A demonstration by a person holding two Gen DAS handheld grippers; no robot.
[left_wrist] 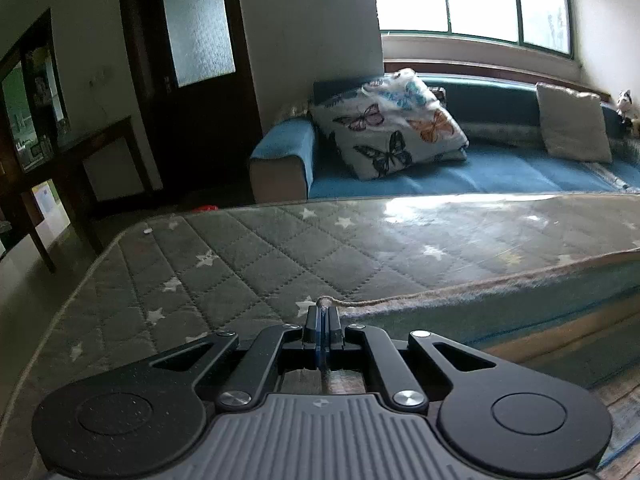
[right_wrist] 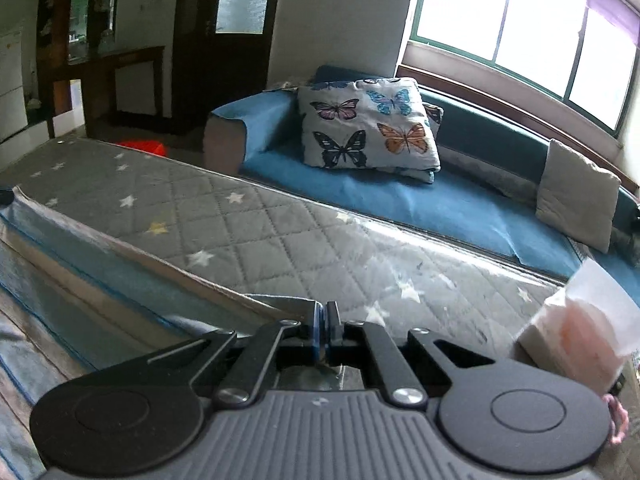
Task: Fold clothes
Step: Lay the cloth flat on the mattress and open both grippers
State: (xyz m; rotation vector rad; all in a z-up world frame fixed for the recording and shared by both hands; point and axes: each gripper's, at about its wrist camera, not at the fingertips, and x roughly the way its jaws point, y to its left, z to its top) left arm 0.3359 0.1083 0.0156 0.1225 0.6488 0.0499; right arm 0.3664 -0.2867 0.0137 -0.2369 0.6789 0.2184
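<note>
A blue-green cloth [left_wrist: 500,312] with a pale beige hem lies over a grey quilted mattress [left_wrist: 260,248] printed with white stars. In the left wrist view my left gripper [left_wrist: 323,314] is shut on the cloth's hem corner, and the hem runs off taut to the right. In the right wrist view my right gripper [right_wrist: 325,314] is shut on the other end of the cloth [right_wrist: 120,276], whose hem stretches away to the left above the mattress [right_wrist: 280,232]. Blue stripes of the cloth hang below both grippers.
Beyond the mattress stands a blue sofa [right_wrist: 400,196] with a butterfly pillow [right_wrist: 368,124] and a beige cushion [right_wrist: 576,196]. A white packet with orange contents [right_wrist: 580,332] sits at the mattress's right end. A red object [right_wrist: 140,146] lies on the floor by a dark door [left_wrist: 192,80].
</note>
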